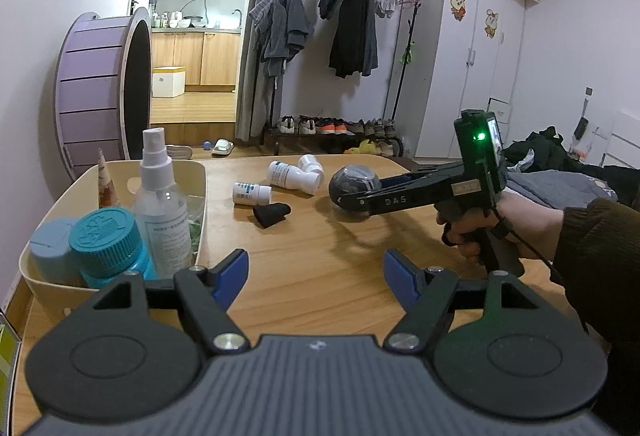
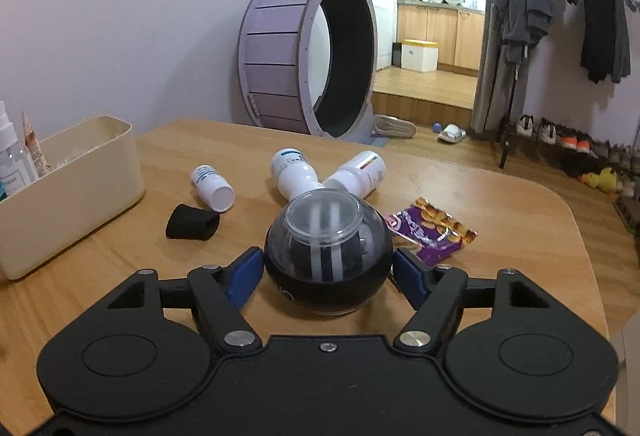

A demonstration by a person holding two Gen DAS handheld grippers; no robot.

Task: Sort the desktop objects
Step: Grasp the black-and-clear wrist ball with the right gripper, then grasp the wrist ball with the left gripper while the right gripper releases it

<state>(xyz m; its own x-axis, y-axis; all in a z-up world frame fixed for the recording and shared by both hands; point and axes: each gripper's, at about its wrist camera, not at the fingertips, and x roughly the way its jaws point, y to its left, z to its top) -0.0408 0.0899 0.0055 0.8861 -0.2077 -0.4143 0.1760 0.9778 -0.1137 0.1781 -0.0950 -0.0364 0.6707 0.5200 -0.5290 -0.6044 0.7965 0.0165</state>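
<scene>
A dark round jar with a clear lid (image 2: 328, 260) sits between the blue pads of my right gripper (image 2: 327, 272), which is shut on it. In the left wrist view the same jar (image 1: 354, 185) hangs just above the wooden table, with the right gripper (image 1: 352, 198) held by a hand. My left gripper (image 1: 316, 276) is open and empty over the table's near side. Three white bottles (image 2: 212, 184) (image 2: 292, 172) (image 2: 358, 172) lie on their sides beyond the jar. A black fabric roll (image 2: 192, 222) and a purple snack packet (image 2: 428, 232) lie nearby.
A cream bin (image 1: 202, 196) at the table's left holds a spray bottle (image 1: 160, 204), a blue-capped bottle (image 1: 108, 240) and a pale blue container (image 1: 50, 248). A purple wheel (image 2: 280, 60) stands on the floor behind the table. A clothes rack (image 1: 352, 16) is further back.
</scene>
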